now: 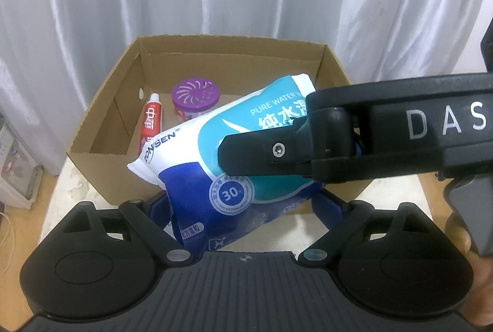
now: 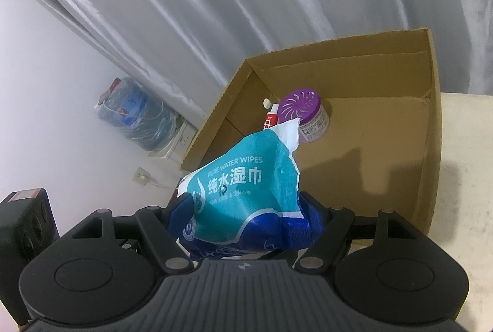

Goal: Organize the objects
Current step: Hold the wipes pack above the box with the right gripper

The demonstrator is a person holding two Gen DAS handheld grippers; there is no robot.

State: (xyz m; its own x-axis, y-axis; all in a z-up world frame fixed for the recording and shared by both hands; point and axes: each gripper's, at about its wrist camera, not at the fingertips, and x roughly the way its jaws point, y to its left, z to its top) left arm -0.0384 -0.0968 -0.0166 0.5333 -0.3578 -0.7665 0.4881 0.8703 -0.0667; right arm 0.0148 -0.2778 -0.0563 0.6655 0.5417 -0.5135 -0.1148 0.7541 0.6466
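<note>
A plain room, probably an office: white curtain (image 2: 215,8), water-cooler bottle (image 2: 138,119) (plastic-wrapped), wall socket (image 2: 141,177).

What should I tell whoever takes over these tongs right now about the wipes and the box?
Left tongs: shut on the wipes pack, low end.
Right tongs: shut on the same pack, so both hold it at once.
The pack hangs tilted over the near rim of the box, not yet inside.
Done: toothpaste and purple freshener are in the box, back left.
Left: lower the pack onto the bare floor on the box's right side, open both tongs, pull back.
</note>
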